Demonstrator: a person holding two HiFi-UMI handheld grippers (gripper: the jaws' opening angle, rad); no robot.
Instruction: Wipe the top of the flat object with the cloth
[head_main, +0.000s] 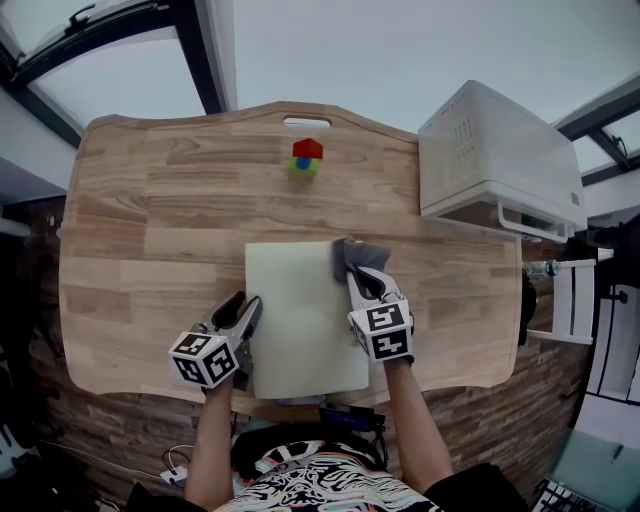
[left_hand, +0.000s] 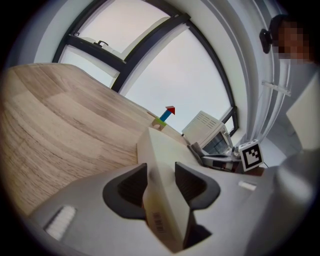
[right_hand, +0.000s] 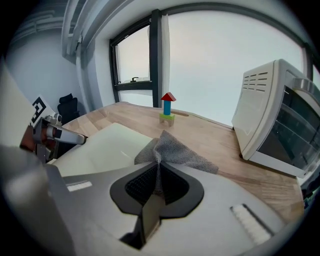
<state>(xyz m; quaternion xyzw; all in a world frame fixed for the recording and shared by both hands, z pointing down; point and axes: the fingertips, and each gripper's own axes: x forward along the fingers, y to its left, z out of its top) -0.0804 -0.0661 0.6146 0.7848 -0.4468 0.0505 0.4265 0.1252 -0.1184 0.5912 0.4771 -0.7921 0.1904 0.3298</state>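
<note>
- Board (head_main: 300, 320), pale, flat, rectangular: lay on the wooden table (head_main: 150, 220) at the middle of its near edge, the board's near side reaching that edge.
- Cloth (head_main: 360, 255), grey, small, bunched: sat at the board's far right corner, partly on the board and partly over the bare wood beside it. In the right gripper view the cloth (right_hand: 172, 150) fanned out ahead of the jaws.
- Right gripper (head_main: 362, 283): stood over the board's right side, pointing down and away from the person. Its jaws were pressed together on a fold of the cloth.
- Left gripper (head_main: 248, 308): stood at the board's left side, nearer the table's near edge than the right one. Its jaws were spread, with the board's left edge (left_hand: 165, 150) running between them; the pads stood close on either side without clearly pressing it.
- Toy block stack (head_main: 305, 157), red on blue on green: stood upright near the middle of the table's far edge, well apart from the board.
- Microwave oven (head_main: 500, 160), white: occupied the table's far right corner.
- Person: two bare forearms reached in from the near edge, one behind each gripper.
</note>
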